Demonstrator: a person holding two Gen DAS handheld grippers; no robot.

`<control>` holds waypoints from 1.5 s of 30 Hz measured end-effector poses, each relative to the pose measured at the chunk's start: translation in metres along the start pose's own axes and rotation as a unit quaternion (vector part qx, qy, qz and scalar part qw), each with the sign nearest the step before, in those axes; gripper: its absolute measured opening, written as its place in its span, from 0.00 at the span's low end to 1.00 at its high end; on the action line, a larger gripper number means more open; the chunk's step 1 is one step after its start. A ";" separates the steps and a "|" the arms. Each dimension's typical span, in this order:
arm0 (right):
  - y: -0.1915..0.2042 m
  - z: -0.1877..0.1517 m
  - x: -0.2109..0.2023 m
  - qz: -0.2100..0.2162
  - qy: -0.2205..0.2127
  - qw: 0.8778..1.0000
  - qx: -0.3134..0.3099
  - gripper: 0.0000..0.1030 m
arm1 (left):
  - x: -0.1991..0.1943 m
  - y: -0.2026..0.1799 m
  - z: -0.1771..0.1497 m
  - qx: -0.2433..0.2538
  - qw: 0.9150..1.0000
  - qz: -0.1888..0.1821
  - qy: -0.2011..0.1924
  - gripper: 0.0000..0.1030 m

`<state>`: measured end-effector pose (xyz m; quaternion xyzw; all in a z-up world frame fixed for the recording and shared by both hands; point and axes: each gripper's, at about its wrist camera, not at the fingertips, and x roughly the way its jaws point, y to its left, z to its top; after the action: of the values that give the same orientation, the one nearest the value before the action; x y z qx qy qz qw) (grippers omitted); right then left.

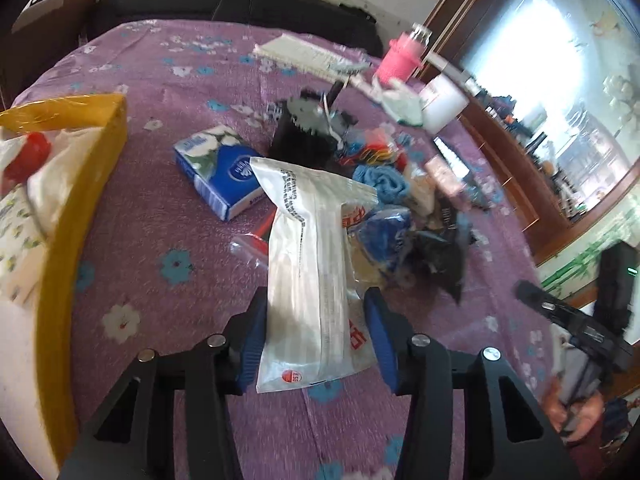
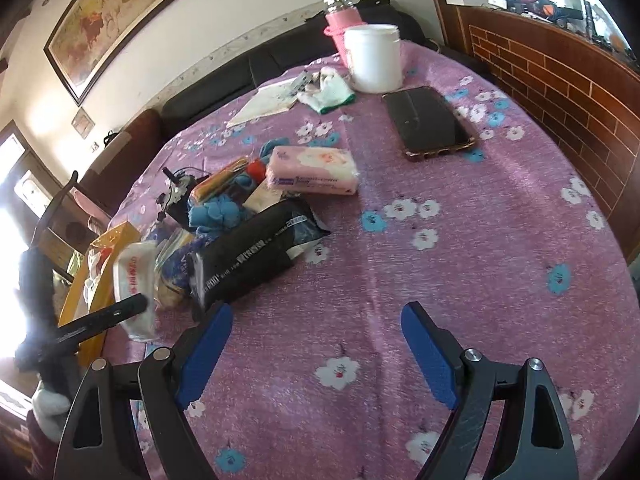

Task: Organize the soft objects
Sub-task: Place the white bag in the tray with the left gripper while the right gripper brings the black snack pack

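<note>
My left gripper (image 1: 316,328) is shut on a white plastic tissue pack (image 1: 308,272) and holds it above the purple flowered tablecloth (image 1: 168,232); the pack also shows in the right wrist view (image 2: 134,280). A yellow box (image 1: 80,208) with soft packs inside stands at the left. A blue tissue pack (image 1: 218,170) lies ahead. A pile holds a black pack (image 2: 256,256), a pink pack (image 2: 312,170) and blue cloth (image 2: 216,212). My right gripper (image 2: 316,340) is open and empty above the cloth, right of the black pack.
A white jar (image 2: 374,58) and a pink bottle (image 2: 340,20) stand at the far edge. A dark phone (image 2: 430,122), a white glove (image 2: 330,92) and a notebook (image 2: 266,104) lie near them. A black device (image 1: 308,132) with wires sits in the pile.
</note>
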<state>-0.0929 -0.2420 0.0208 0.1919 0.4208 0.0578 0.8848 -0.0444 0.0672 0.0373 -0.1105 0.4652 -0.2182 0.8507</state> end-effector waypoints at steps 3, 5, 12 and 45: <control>0.013 0.003 0.014 0.007 0.012 1.000 -0.007 0.87 | -0.026 0.004 -0.008 -0.007 1.000 -0.020 -0.021 0.45; 0.022 0.006 0.026 0.013 0.024 1.000 -0.002 0.87 | -0.037 0.005 -0.013 -0.011 0.999 -0.030 -0.032 0.45; 0.025 0.032 0.065 0.057 0.043 0.990 0.118 0.87 | -0.069 0.016 -0.030 -0.018 0.997 -0.039 -0.058 0.46; 0.086 0.000 -0.019 0.108 0.017 0.994 0.021 0.22 | -0.181 0.138 -0.078 -0.130 0.982 0.053 -0.128 0.46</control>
<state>-0.0995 -0.1681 0.0680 0.2533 0.4139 0.1471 0.8619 -0.1581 0.2761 0.0761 -0.2221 0.3821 -0.0942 0.8921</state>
